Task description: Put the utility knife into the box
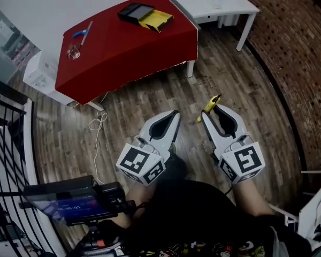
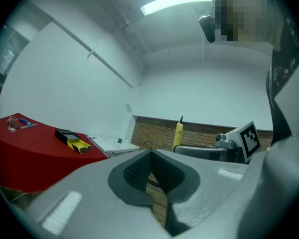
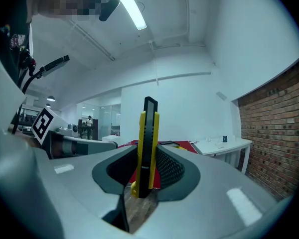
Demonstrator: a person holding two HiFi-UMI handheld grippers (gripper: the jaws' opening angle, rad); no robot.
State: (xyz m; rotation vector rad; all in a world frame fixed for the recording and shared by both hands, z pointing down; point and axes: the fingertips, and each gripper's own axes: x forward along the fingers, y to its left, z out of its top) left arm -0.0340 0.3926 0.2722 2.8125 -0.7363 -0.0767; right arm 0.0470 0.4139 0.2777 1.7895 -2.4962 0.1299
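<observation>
A yellow and black utility knife (image 3: pixel 147 148) stands upright between the jaws of my right gripper (image 3: pixel 148 159), which is shut on it. In the head view the utility knife (image 1: pixel 209 106) sticks out past the right gripper (image 1: pixel 211 113), low over the wooden floor. My left gripper (image 1: pixel 175 113) hangs beside it with its jaws shut and nothing between them; seen in its own view, the left gripper (image 2: pixel 150 156) is empty. The black and yellow box (image 1: pixel 145 16) lies open on the red table (image 1: pixel 123 52), far ahead of both grippers.
A blue tool (image 1: pixel 83 32) and a small glass (image 1: pixel 72 52) lie on the table's left end. A white desk (image 1: pixel 216 1) stands to the right, a brick wall (image 1: pixel 299 52) beyond it. A white cable (image 1: pixel 98 123) trails on the floor. A black railing (image 1: pixel 5 159) runs at left.
</observation>
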